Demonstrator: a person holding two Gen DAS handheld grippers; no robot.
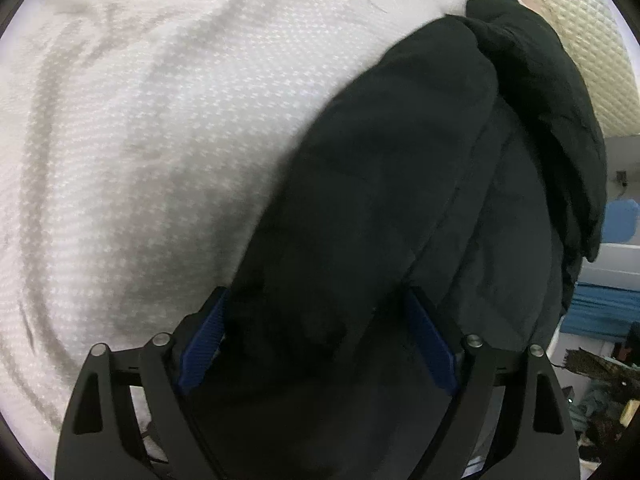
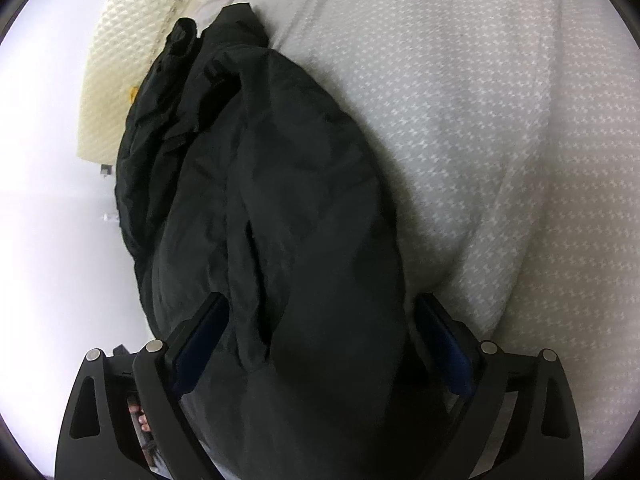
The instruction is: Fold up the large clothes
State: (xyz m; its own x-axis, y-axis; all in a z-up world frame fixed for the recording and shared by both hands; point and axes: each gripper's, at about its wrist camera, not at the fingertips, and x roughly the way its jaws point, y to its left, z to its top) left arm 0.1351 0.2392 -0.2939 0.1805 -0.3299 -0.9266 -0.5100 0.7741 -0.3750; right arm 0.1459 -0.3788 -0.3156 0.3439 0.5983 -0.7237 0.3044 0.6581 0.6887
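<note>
Left and right wrist views of a dark padded jacket (image 1: 400, 200) lying on a white patterned bed cover (image 1: 140, 140), close to the edge of the bed. We see the garment already gathered into a long, narrow bundle with several layers stacked lengthwise; in the right wrist view a seam or fold line runs down its middle, and looser, crumpled cloth hangs off the far side near a cream quilted pillow or headboard (image 2: 132, 40). We judge the first lengthwise folds to be done. What remains, in our reading, is to fold the bundle across its length and to tidy the loose cloth at the far end; the pictures do not show whether sleeves are tucked inside.

The left gripper (image 1: 316, 312) straddles the near end of the jacket: its blue-padded fingers (image 1: 202, 348) stand wide apart, one on either side of the bundle, with cloth filling the space between them. The right gripper (image 2: 320, 320) sits likewise over its own end of the jacket (image 2: 280, 200), jaws spread wide with the bundle between. In neither view can we see the pads pressing into the cloth, so we read both as spread around the jacket, not clamped on it.
</note>
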